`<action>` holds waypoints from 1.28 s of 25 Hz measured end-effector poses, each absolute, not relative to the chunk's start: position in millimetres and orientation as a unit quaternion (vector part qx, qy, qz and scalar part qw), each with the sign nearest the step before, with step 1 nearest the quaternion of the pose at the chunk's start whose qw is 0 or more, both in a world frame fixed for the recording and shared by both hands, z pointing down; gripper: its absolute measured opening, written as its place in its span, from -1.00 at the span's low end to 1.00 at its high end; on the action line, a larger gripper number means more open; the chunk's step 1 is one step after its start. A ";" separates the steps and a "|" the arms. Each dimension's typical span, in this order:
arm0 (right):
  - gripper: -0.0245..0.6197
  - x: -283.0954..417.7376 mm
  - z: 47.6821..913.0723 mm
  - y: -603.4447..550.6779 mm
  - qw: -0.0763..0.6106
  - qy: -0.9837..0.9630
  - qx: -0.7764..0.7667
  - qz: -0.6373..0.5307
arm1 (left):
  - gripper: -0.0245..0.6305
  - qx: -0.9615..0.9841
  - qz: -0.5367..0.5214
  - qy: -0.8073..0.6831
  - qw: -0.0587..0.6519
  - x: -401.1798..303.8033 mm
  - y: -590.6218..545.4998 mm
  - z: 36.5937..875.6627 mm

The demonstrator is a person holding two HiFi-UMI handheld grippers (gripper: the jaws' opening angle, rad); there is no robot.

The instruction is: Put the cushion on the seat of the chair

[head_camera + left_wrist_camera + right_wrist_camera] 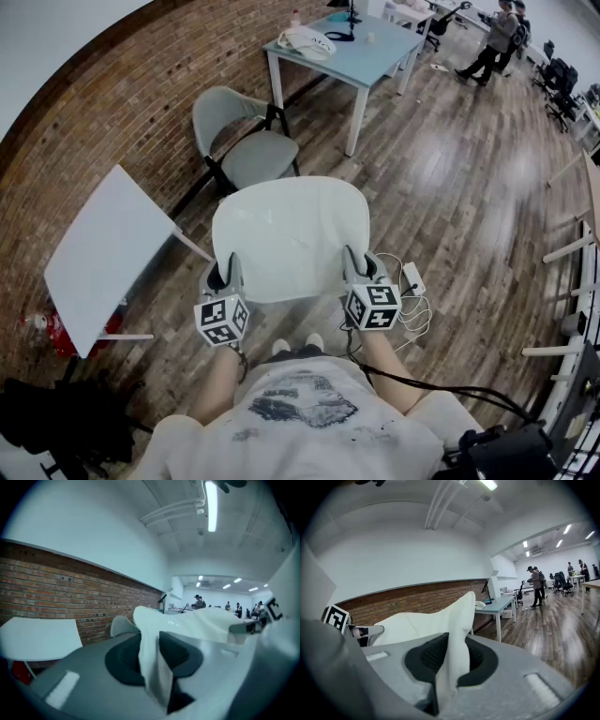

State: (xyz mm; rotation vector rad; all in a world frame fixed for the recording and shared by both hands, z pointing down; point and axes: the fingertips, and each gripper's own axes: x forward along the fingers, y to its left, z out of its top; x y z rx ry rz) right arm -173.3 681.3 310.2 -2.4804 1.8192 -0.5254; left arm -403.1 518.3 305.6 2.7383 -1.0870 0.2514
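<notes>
Brick wall (112,112) and wooden floor (469,187) frame the scene. The white cushion (291,234) hangs in the air over the floor, held roughly flat with its broad face up. It looks a little wider from side to side than from front to back, and its far edge faces the chair (246,139).

The left hand-held gripper (225,270) is closed on the cushion's near left corner. The right hand-held gripper (358,265) is closed on its near right corner. Each gripper view shows a fold of white fabric pinched between the dark pads.

Only the head view shows the chair's grey-green seat (261,157), bare, beyond the cushion near the wall. It also shows a tilted white tabletop (103,253) at the left and a power strip (412,278) on the floor. The left gripper view catches just the chair's backrest (123,625). The right gripper view shows the light blue worktop (499,604) and people (536,585) far off instead.
</notes>
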 end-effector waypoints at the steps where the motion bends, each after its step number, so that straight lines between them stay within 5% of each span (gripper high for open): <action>1: -0.78 -172.9 309.8 681.3 0.011 0.583 -0.795 -0.169 | -0.67 0.922 0.084 -0.365 0.093 -403.0 518.6 305.2; 18: -0.77 -143.9 326.3 694.4 0.023 0.581 -0.791 -0.188 | -0.67 0.923 0.091 -0.359 0.101 -374.5 529.1 320.5; 32: -0.77 -64.3 345.5 595.6 0.017 0.564 -0.800 -0.205 | -0.67 0.928 0.098 -0.340 0.114 -287.7 420.5 341.7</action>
